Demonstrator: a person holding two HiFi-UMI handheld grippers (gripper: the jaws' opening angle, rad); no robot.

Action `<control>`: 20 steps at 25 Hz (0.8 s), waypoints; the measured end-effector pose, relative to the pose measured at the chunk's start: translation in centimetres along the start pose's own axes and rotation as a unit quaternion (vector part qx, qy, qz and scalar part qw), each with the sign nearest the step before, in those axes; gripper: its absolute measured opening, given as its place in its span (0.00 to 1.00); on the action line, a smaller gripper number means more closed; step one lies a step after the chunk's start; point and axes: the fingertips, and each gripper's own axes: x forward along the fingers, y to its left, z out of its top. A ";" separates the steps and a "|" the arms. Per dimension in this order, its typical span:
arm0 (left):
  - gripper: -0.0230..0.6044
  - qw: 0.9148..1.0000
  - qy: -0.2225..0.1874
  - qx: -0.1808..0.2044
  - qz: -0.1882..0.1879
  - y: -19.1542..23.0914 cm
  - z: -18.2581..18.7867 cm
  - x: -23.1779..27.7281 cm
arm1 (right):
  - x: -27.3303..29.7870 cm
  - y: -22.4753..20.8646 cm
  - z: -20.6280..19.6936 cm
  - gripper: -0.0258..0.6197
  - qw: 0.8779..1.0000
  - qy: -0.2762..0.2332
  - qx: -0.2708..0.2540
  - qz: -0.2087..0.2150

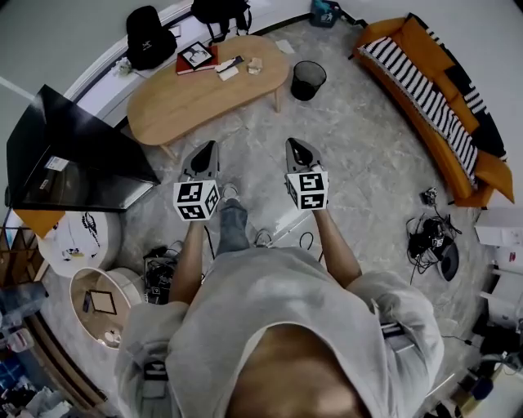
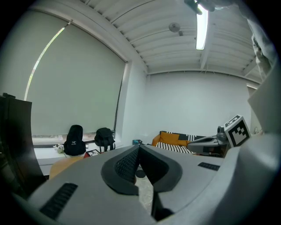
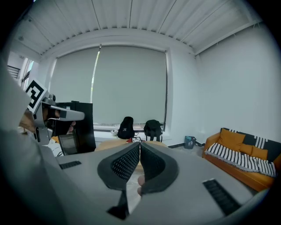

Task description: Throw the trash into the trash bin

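A black mesh trash bin stands on the floor just right of the wooden table. Near the table's right end lie a crumpled scrap and a flat white piece of paper. My left gripper and right gripper are side by side above the bare floor, short of the table, pointing toward it. Both have their jaws closed tip to tip with nothing between them. The table shows just past the right gripper's jaws.
A red book and two black backpacks sit at the table's far side. An orange sofa runs along the right. A black screen stands at the left, and cables lie on the floor at the right.
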 end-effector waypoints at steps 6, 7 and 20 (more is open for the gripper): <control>0.07 1.000 0.001 -0.007 -0.020 3.2 0.6 6.1 | 5.8 -1.3 1.2 0.09 1.000 0.008 -0.005 -0.009; 0.07 1.000 0.000 -0.007 -0.025 3.8 0.9 7.3 | 6.8 -1.6 1.6 0.09 1.000 0.008 -0.006 -0.013; 0.07 0.996 -0.023 -0.006 -0.081 13.8 8.6 22.2 | 21.3 -5.7 10.0 0.09 0.997 -0.002 -0.011 -0.075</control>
